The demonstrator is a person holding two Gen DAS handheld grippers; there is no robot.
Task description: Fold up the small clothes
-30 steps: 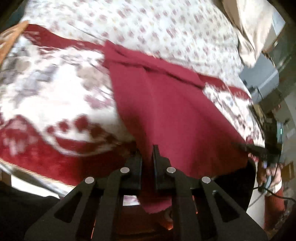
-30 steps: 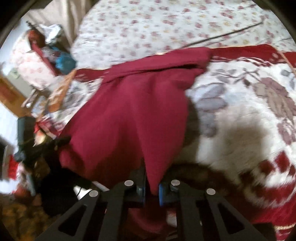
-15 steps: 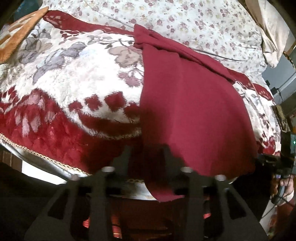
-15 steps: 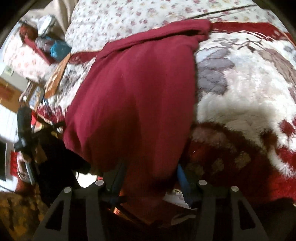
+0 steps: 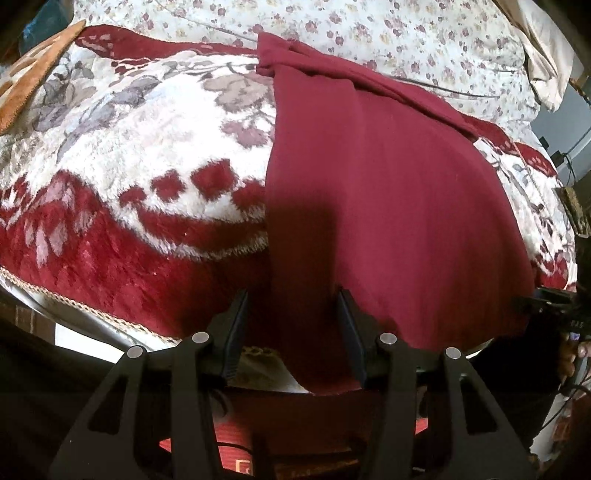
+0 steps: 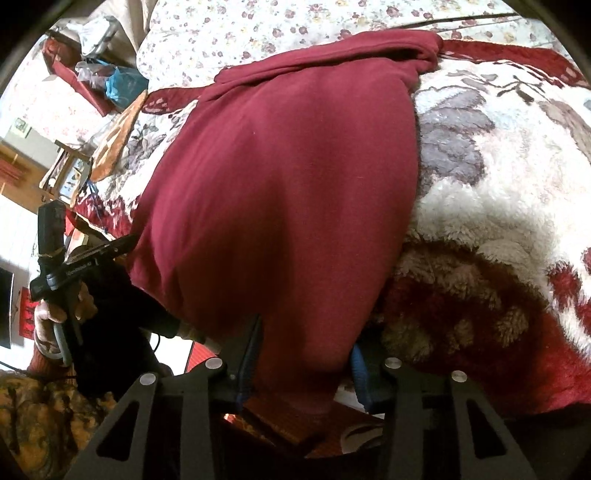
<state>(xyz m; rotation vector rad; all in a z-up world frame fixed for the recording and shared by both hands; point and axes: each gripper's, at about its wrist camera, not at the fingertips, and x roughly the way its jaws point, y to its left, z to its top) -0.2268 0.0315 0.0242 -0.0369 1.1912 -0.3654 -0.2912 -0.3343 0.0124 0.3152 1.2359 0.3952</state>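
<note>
A dark red garment [image 5: 388, 192] lies spread over a red and white floral blanket [image 5: 140, 155] on a bed, its near edge hanging over the bed's front edge. It also shows in the right wrist view [image 6: 288, 192]. My left gripper [image 5: 291, 306] is open, its jaws wide apart on either side of the garment's near left corner. My right gripper [image 6: 306, 339] is open, its jaws astride the near right corner. The cloth hangs loose between each pair of fingers.
A white flowered sheet [image 5: 369, 33] covers the far part of the bed. The right gripper shows at the left view's right edge [image 5: 554, 306], the left gripper at the right view's left [image 6: 70, 266]. Cluttered furniture [image 6: 92, 74] stands beyond the bed. An orange cushion [image 5: 33, 74] lies far left.
Both grippers were shut on the garment's near corners a second ago. They have opened wide and let go. The garment has settled flat on the blanket.
</note>
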